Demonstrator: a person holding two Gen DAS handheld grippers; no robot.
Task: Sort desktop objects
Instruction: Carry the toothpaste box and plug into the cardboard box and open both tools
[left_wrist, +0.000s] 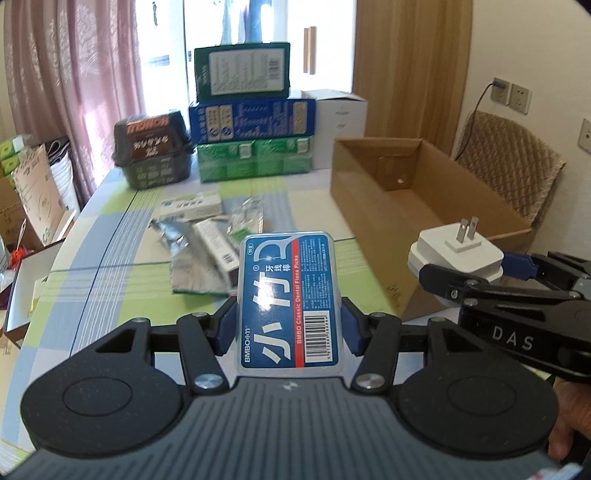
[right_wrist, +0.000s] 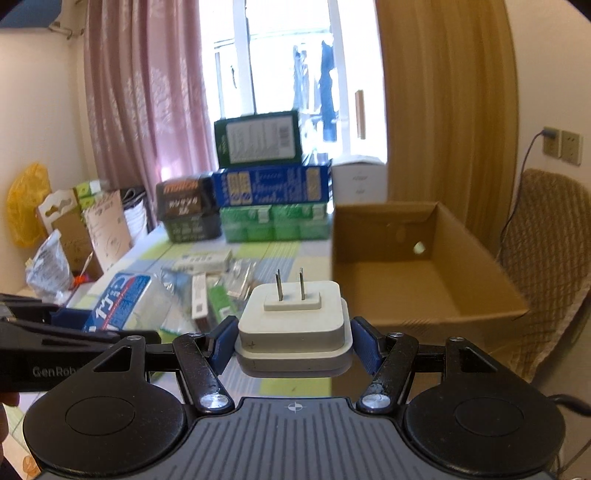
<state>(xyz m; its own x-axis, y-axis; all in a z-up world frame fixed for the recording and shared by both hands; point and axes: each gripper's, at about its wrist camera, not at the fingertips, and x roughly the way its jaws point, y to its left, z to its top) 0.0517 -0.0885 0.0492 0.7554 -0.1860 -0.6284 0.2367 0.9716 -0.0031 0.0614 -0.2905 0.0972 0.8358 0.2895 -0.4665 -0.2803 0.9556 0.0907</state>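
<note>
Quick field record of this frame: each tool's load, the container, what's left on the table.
left tool: shut on floss pick box, held above table
right tool: shut on white charger, prongs pointing up
cardboard box: open, on the table's right side, nothing visible inside
table: foil pouch and small packets left in the middle

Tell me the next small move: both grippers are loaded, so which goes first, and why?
Probably carry the right gripper, shut on the white plug adapter, forward over the open cardboard box; the box sits just ahead and looks empty. The left gripper can hold the dental floss picks box.
</note>
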